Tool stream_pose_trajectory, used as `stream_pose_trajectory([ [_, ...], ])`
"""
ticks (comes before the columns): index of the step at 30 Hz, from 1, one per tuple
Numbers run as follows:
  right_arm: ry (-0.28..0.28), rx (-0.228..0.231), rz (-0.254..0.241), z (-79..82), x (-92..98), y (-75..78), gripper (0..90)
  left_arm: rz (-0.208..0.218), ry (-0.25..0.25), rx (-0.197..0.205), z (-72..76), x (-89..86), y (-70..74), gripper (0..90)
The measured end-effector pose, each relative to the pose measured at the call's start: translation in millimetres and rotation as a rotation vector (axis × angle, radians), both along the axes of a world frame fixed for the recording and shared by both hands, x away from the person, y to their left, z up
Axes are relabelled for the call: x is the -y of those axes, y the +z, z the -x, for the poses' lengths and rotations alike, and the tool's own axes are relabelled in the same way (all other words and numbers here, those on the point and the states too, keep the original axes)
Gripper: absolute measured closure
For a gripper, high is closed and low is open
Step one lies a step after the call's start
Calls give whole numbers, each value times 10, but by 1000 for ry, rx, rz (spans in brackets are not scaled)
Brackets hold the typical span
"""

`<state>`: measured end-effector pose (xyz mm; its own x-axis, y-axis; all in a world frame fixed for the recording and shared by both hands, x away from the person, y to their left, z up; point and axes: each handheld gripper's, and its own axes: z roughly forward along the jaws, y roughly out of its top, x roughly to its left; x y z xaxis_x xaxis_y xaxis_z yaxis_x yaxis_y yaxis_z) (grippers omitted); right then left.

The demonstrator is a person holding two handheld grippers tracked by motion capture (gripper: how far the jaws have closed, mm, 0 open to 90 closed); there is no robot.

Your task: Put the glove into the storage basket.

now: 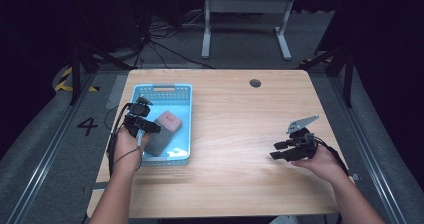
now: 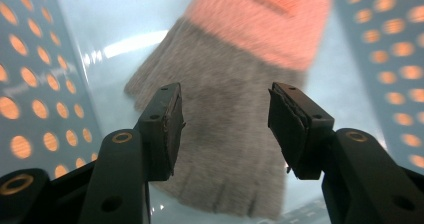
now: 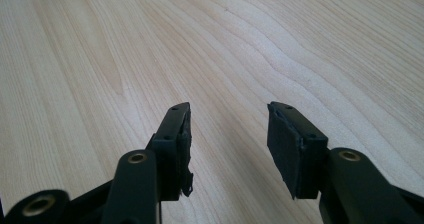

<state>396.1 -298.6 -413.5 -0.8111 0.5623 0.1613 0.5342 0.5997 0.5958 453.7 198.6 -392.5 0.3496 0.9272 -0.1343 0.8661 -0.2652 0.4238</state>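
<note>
A grey knitted glove [image 1: 161, 133] with a pink cuff lies in a light blue perforated basket [image 1: 162, 87] at the table's left. My left gripper [image 1: 149, 128] hovers over the basket's near left part, just above the glove. In the left gripper view its jaws stand apart with the glove [image 2: 225, 69] behind them and the pads [image 2: 172, 129] not pressing on it; the basket wall [image 2: 40, 84] runs along the left. My right gripper [image 1: 277, 150] rests low over the bare wood at the right. It is open with nothing between its fingers [image 3: 227, 129].
The wooden table [image 1: 235, 114] has a round cable hole [image 1: 255, 83] near its far edge. A white desk frame [image 1: 245, 14] and loose cables [image 1: 165, 39] stand on the floor beyond. A floor marking "4" [image 1: 87, 126] lies to the left.
</note>
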Motion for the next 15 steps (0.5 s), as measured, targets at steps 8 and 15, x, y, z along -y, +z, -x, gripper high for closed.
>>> stream_pose_trajectory([
  [8,4,-2,-1,14,-10,4,522,33,-106,86,331,200,330,475],
  [15,-3,-4,0,26,-5,5,522,58,-225,162,667,408,541,472],
])
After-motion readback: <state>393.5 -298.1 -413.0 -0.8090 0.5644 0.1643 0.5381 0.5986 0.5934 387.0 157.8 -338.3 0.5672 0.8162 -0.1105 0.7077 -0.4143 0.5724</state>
